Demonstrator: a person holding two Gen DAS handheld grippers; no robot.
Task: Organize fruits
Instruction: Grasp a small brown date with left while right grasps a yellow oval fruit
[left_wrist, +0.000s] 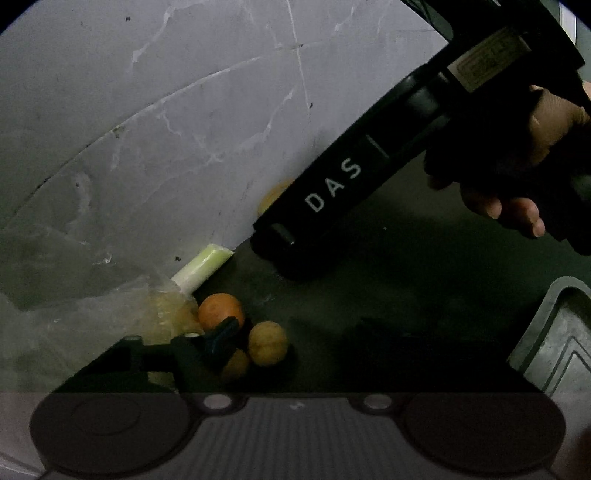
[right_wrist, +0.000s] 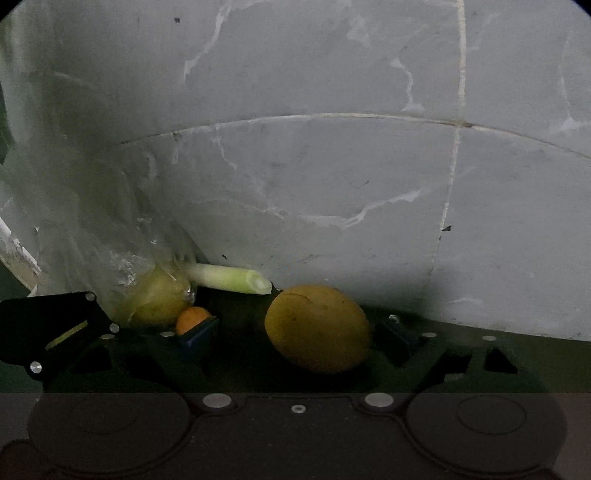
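Yellow mango (right_wrist: 318, 328) sits against the marble wall (right_wrist: 332, 184), between the right gripper (right_wrist: 295, 338)'s spread fingers, not yet pinched. Left gripper (left_wrist: 295, 339) hovers spread near 3 small oranges (left_wrist: 266, 342). Step looks like grabbing; next up, squeeze gently, then lift.

Both views dim, underexposed. Light falls mainly on the marble wall (right_wrist: 332, 166), which reads pale grey; the countertop (left_wrist: 406, 295) below is near black, detail lost. Soft shadow across lower right of wall in right wrist view. Strong fisheye bowing of tile joints; dark vignette at corners. Slight blur and noise throughout. A hazy band covers the bottom of each frame. No glare.
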